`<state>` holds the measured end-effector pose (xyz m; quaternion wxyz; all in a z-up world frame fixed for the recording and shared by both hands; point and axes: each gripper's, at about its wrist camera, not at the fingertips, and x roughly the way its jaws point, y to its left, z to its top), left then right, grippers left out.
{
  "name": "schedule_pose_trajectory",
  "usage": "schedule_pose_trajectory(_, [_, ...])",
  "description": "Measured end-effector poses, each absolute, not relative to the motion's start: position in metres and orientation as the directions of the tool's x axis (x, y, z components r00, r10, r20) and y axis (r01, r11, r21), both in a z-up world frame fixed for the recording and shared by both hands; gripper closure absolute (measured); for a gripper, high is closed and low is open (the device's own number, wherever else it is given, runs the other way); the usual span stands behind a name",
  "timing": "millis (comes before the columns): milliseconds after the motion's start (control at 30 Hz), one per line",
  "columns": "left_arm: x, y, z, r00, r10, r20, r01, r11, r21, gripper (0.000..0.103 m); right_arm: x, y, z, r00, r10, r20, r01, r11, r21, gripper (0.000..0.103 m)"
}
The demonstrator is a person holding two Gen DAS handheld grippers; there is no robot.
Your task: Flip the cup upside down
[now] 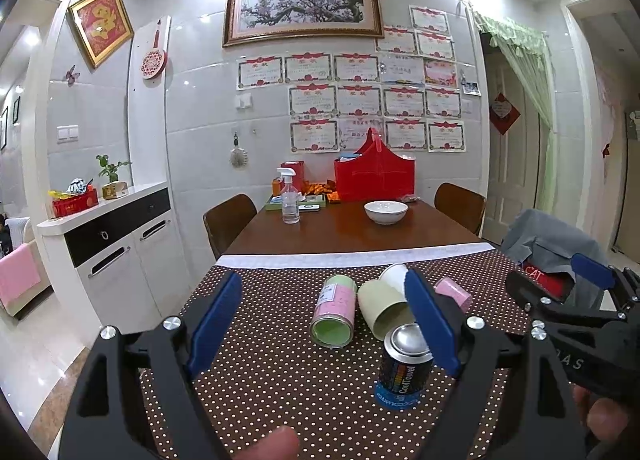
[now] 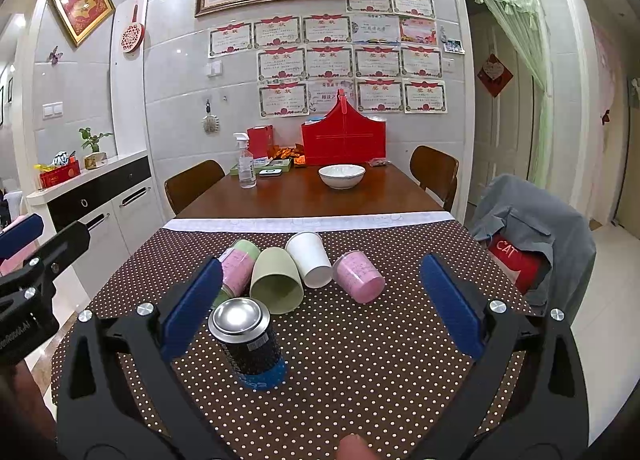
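Several cups lie on their sides on the dotted brown tablecloth [image 2: 360,360]: a pale green cup [image 2: 276,284] [image 1: 384,310], a white paper cup [image 2: 310,258] [image 1: 394,274], a pink cup [image 2: 358,276] [image 1: 454,292] and a pink-and-green cup [image 1: 334,310] [image 2: 236,266]. A dark can [image 2: 250,338] [image 1: 402,366] stands bottom-up in front of them. My left gripper [image 1: 324,324] is open above the cloth, near the pink-and-green cup. My right gripper [image 2: 324,302] is open, with the cups just beyond its fingertips and the can by its left finger [image 2: 192,308].
Beyond the cloth on the wooden table stand a white bowl [image 2: 342,175], a spray bottle [image 2: 246,161] and a red basket [image 2: 344,139]. Chairs stand at both sides; the right one near me carries a grey garment [image 2: 536,227]. A white cabinet [image 2: 100,199] is at left.
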<state>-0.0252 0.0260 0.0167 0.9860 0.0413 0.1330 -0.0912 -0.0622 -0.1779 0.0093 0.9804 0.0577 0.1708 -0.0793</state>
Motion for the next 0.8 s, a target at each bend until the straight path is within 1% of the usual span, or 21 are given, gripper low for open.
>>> schedule_pose_trajectory(133, [-0.0245, 0.0260, 0.0158, 0.948, -0.167, -0.269, 0.188, 0.981, 0.055, 0.021, -0.0621, -0.1779, 0.0093, 0.929, -0.137, -0.345, 0.176, 0.981, 0.087, 0.006])
schedule_pose_trajectory(267, [-0.0277, 0.0257, 0.0158, 0.957, -0.160, -0.240, 0.181, 0.981, 0.068, 0.020, -0.0604, -0.1773, 0.0093, 0.928, -0.135, -0.346, 0.175, 0.981, 0.085, 0.006])
schedule_pose_trajectory(433, [-0.0291, 0.0253, 0.0159, 0.961, -0.151, -0.230, 0.171, 0.983, 0.069, 0.019, -0.0565, -0.1769, 0.0062, 0.927, -0.131, -0.351, 0.171, 0.981, 0.086, 0.006])
schedule_pose_trajectory(533, [-0.0282, 0.0252, 0.0150, 0.960, -0.150, -0.236, 0.170, 0.983, 0.065, 0.019, -0.0565, -0.1767, 0.0056, 0.927, -0.131, -0.352, 0.171, 0.982, 0.086, 0.006])
schedule_pose_trajectory(633, [-0.0270, 0.0243, 0.0145, 0.959, -0.148, -0.241, 0.168, 0.983, 0.068, 0.014, -0.0563, -0.1766, 0.0056, 0.927, -0.132, -0.351, 0.172, 0.981, 0.085, 0.006])
schedule_pose_trajectory(800, [-0.0256, 0.0245, 0.0141, 0.957, -0.142, -0.252, 0.163, 0.985, 0.064, 0.014, -0.0563, -0.1766, 0.0056, 0.927, -0.130, -0.351, 0.170, 0.982, 0.085, 0.006])
